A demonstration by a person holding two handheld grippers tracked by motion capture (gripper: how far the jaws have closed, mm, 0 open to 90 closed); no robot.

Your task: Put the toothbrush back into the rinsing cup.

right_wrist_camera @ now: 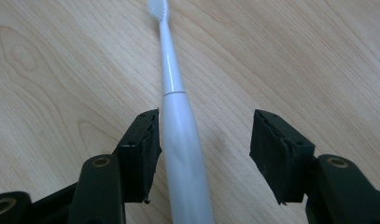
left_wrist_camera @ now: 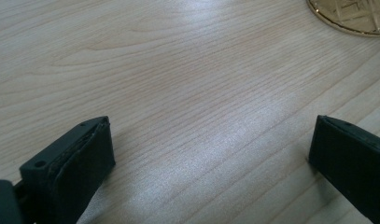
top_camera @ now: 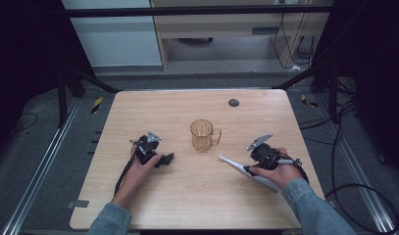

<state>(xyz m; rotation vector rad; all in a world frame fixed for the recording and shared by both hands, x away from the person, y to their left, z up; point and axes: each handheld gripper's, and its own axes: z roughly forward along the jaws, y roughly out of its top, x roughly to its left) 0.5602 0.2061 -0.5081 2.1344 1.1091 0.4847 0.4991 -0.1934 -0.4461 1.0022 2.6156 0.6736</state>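
A white electric toothbrush [right_wrist_camera: 178, 126] lies flat on the wooden table [top_camera: 197, 196], its bristle head pointing away from my right gripper [right_wrist_camera: 204, 140]. The jaws of that gripper stand open on either side of the handle, the left pad [right_wrist_camera: 143, 149] touching or nearly touching it. In the high view the toothbrush [top_camera: 238, 168] lies right of centre with my right gripper [top_camera: 250, 170] over its handle. An amber glass mug [top_camera: 203, 135] stands upright at the table's centre. My left gripper [top_camera: 166, 159] rests open on the table left of the mug, nothing between its fingers [left_wrist_camera: 75, 163].
A small dark round disc [top_camera: 233, 102] sits near the table's far edge. The mug's base [left_wrist_camera: 355, 16] shows at the upper right of the left gripper view. Black frame legs and cables run along the floor on both sides.
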